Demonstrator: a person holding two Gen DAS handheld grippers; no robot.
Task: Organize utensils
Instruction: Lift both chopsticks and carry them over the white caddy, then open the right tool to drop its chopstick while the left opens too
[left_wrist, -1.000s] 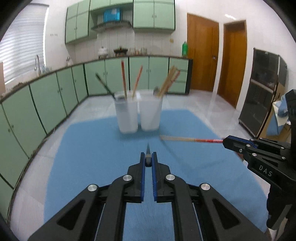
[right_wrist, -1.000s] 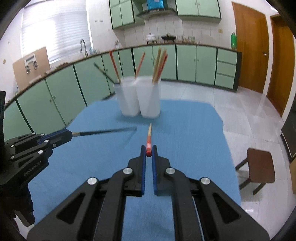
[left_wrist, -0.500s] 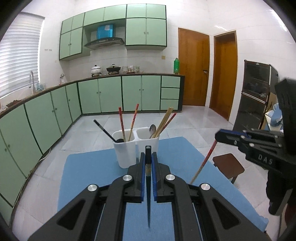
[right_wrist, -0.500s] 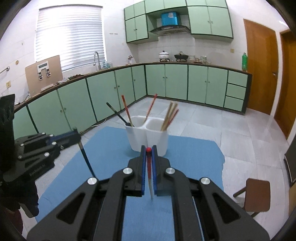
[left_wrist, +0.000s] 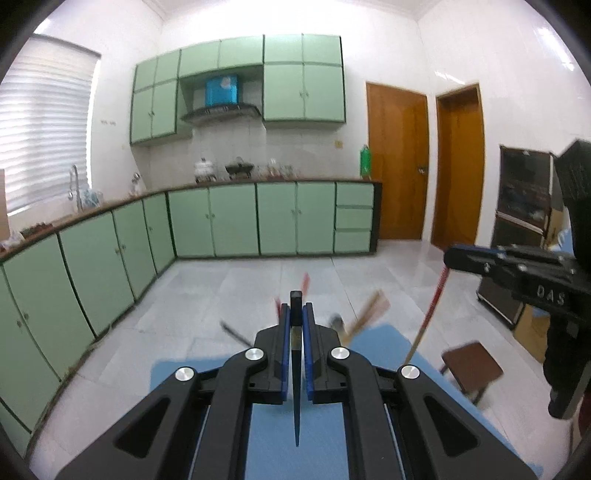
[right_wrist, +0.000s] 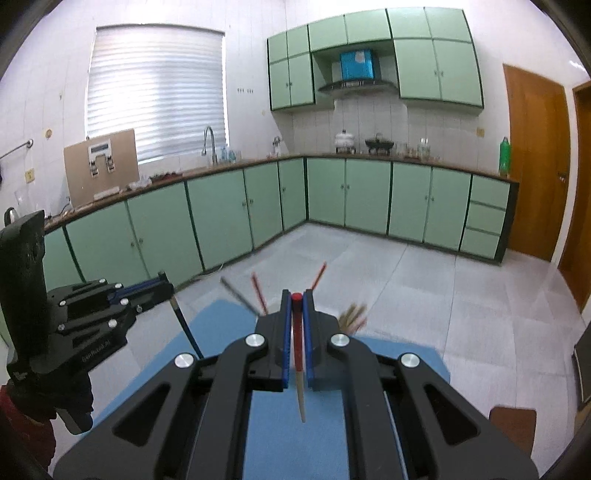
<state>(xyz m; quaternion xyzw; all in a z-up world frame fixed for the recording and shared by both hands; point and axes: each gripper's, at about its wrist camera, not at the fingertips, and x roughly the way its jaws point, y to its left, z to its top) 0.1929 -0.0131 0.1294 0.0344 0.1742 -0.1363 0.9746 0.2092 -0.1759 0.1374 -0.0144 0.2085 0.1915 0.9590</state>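
Observation:
My left gripper (left_wrist: 295, 317) is shut on a black chopstick (left_wrist: 296, 398) that hangs point down over the blue mat (left_wrist: 269, 443). My right gripper (right_wrist: 296, 314) is shut on a red-topped wooden chopstick (right_wrist: 300, 384), also hanging point down. Each gripper shows in the other's view: the right gripper (left_wrist: 454, 258) with its chopstick (left_wrist: 428, 317), the left gripper (right_wrist: 162, 286) with its chopstick (right_wrist: 186, 325). The utensil holder is hidden behind the jaws; only the blurred tops of the utensils in it (left_wrist: 365, 317) (right_wrist: 351, 317) stick out.
The blue mat (right_wrist: 192, 332) covers the table. A brown stool (left_wrist: 472, 365) stands on the tiled floor to the right. Green cabinets (left_wrist: 229, 221) line the far walls.
Both grippers have tilted up and lifted, swinging the chopsticks from horizontal to hanging point down. The holder has dropped out of sight behind the jaws.

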